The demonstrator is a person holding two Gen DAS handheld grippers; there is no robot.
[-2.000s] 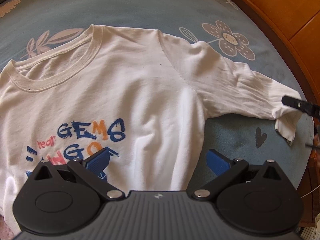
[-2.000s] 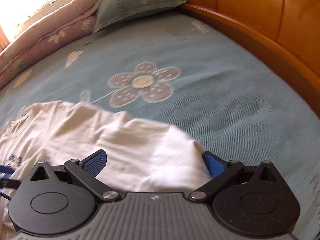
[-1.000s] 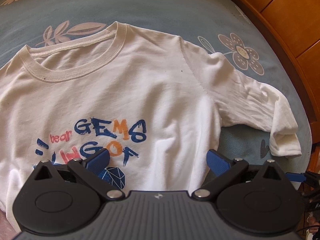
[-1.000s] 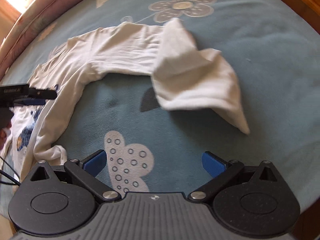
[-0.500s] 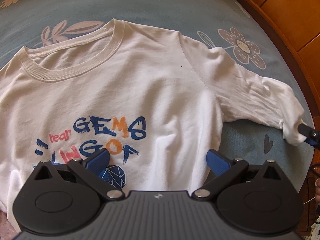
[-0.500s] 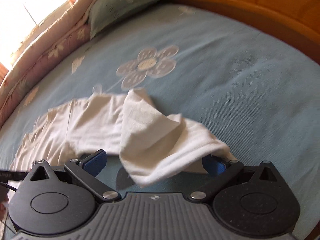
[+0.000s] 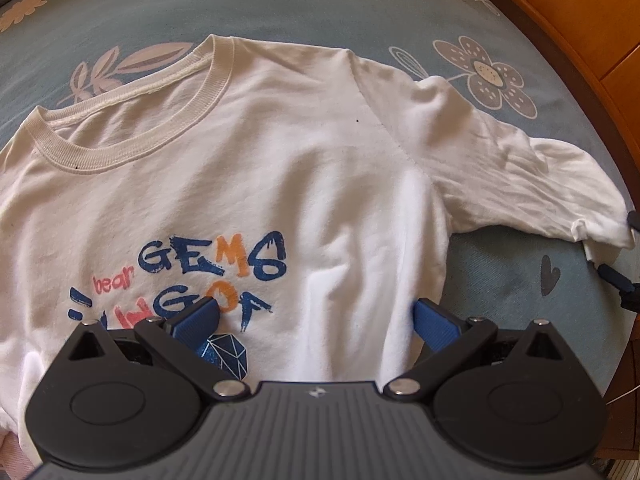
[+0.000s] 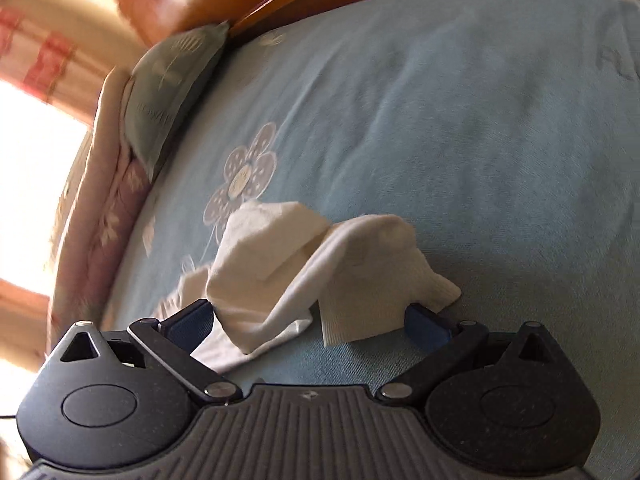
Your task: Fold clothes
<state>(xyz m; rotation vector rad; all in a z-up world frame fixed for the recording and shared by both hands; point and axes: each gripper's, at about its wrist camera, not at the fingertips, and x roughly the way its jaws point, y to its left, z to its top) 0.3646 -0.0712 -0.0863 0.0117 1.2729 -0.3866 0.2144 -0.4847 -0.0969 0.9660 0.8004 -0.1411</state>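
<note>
Daylight blows out the window (image 8: 36, 184) left of the pillow (image 8: 168, 92), and that right wrist view is motion-smeared (worst near the window). The left wrist view is sharp, evenly lit, its edges fisheye-bent.

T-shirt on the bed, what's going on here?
A person with a handheld gripper in each hand is folding a white T-shirt laid front-up on a blue flowered bedsheet. The left gripper hovers open above the shirt's chest print, holding nothing. The right gripper is open around the bunched end of the sleeve, not clamped on it. The body looks flat and unfolded; no fold is made yet.
</note>
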